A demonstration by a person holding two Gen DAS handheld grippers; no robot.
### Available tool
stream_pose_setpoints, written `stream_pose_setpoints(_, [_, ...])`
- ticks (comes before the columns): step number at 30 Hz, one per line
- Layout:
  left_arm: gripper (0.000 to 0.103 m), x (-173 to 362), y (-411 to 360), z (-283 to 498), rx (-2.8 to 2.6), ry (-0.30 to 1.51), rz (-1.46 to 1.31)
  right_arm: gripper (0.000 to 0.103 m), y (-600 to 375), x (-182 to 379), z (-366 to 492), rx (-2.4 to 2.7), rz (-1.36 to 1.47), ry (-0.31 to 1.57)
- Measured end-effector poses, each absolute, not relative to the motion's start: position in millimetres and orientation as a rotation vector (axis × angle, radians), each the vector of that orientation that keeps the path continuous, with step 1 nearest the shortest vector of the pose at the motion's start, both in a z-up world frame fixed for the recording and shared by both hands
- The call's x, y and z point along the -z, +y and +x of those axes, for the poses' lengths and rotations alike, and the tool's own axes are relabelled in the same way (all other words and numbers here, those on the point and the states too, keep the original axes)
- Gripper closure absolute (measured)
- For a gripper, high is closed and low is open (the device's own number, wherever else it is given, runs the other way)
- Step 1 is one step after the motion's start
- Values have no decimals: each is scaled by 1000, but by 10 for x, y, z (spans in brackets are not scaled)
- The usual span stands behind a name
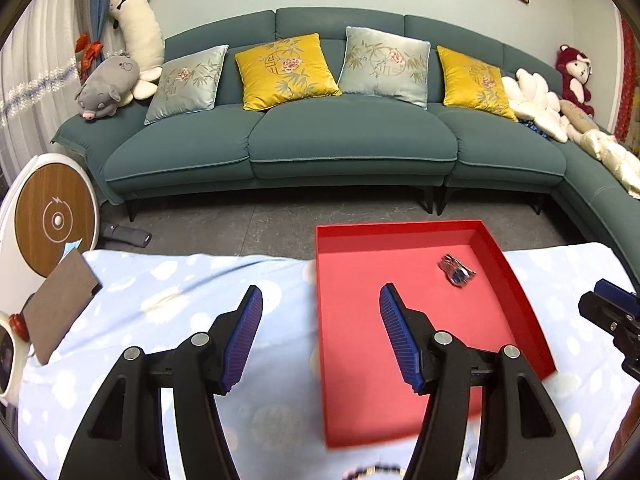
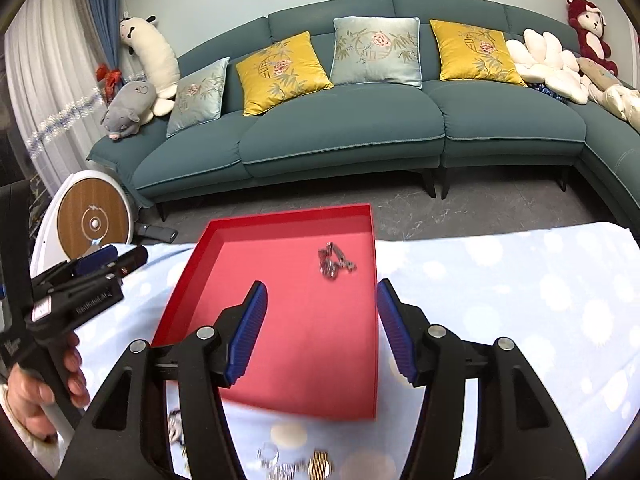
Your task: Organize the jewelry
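Hovering tools [image 1: 320,336] [image 2: 322,332] w/ jaws apart (empty).

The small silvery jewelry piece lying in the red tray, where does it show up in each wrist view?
Left wrist view: the silvery jewelry piece lies right of centre, near the far right corner of the shallow red tray.
Right wrist view: it lies just above centre, toward the tray's far right wall.
Shared landmark: the teal sofa behind.

tray floor: red tray [image 2: 280,340] mostly bare, open from above; only a small silver jewelry piece [image 2: 335,263] near far right corner
tray walls: low rim all round
cloth right of tray: bare tablecloth [image 2: 500,300]
near edge: loose jewelry [image 2: 296,466] clutters front
left side: brown board [image 1: 60,304]; left gripper [image 2: 108,258] beside tray
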State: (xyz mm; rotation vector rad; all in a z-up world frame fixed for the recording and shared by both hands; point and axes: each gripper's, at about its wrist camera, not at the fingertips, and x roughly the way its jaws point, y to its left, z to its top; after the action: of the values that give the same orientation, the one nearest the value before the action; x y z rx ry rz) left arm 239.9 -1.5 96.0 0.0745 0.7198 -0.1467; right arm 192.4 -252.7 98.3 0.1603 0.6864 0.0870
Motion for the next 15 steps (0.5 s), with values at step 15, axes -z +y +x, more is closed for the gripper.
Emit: stream_pose_setpoints(15, [44, -742, 486, 1109, 192, 786, 41, 38, -2355, -940, 573, -82, 161, 673])
